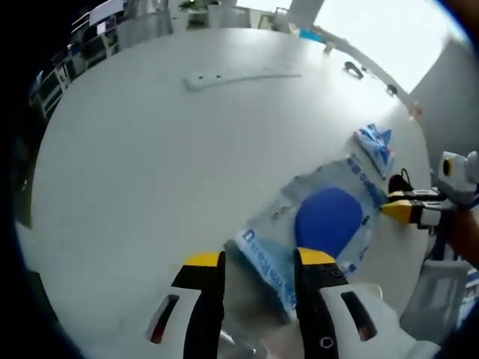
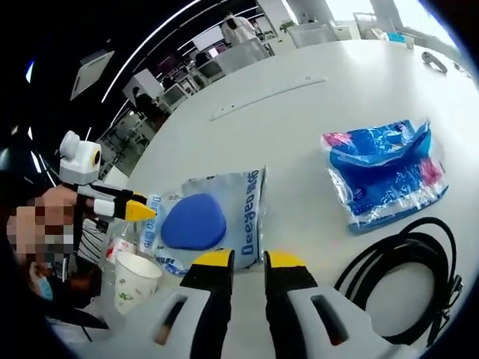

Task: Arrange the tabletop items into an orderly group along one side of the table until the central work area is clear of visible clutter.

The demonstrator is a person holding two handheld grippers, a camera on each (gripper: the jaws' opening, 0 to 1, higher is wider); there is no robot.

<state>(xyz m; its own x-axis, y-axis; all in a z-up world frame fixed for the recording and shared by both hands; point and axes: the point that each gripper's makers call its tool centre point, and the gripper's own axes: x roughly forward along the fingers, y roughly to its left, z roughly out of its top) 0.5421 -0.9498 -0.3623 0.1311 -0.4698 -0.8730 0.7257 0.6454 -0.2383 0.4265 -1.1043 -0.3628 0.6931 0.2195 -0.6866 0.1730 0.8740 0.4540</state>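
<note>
Two grippers work one pack from opposite ends. In the left gripper view, the left gripper (image 1: 258,263) has its yellow-tipped jaws set a small gap apart, astride the near corner of the clear pack (image 1: 318,228); whether they pinch the film cannot be told, since the corner lies in and under the gap. The right gripper (image 2: 247,260), in the right gripper view, likewise holds its jaws slightly parted, their tips at the pack's near edge without a clear bite. Holding both ends at once looks like a way to slide the limp pack as a whole toward one side rather than drag a corner.

Counted near to far from the right gripper's tips:
- one paper cup (image 2: 135,278), left of the jaws, with a crumpled clear bottle just behind it;
- one coiled black cable (image 2: 408,273), right of the jaws;
- one clear pack holding a blue oval pad (image 2: 193,221), straight ahead and touching the tips;
- one blue tissue packet (image 2: 385,172), ahead and to the right, apart from the pack;
- one long white strip (image 2: 269,96), far ahead on the round white table (image 2: 359,82);
- one small dark object (image 2: 434,62) near the far rim, too small to identify.

By this layout the centre is not yet clear.
</note>
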